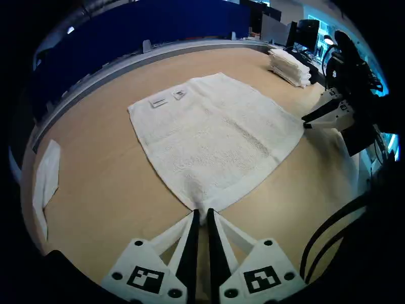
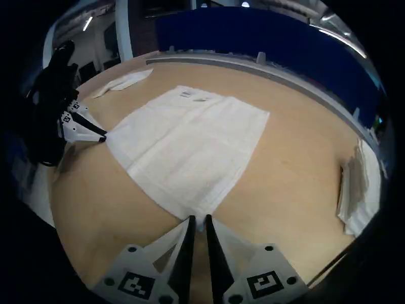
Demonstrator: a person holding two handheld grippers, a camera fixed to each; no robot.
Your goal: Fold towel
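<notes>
The left gripper (image 1: 201, 223) has its two fingers drawn narrow, nipping a near corner of the towel (image 1: 212, 131). The right gripper (image 2: 198, 229) is pinched the same way onto the neighbouring corner of the same edge. The towel lies spread flat in the middle of the bench (image 1: 96, 192). It looks soft, light and limp, so it would likely sag between the two holds. The corners are the sensible grip, with the edge pulled taut to carry it over evenly.
</notes>
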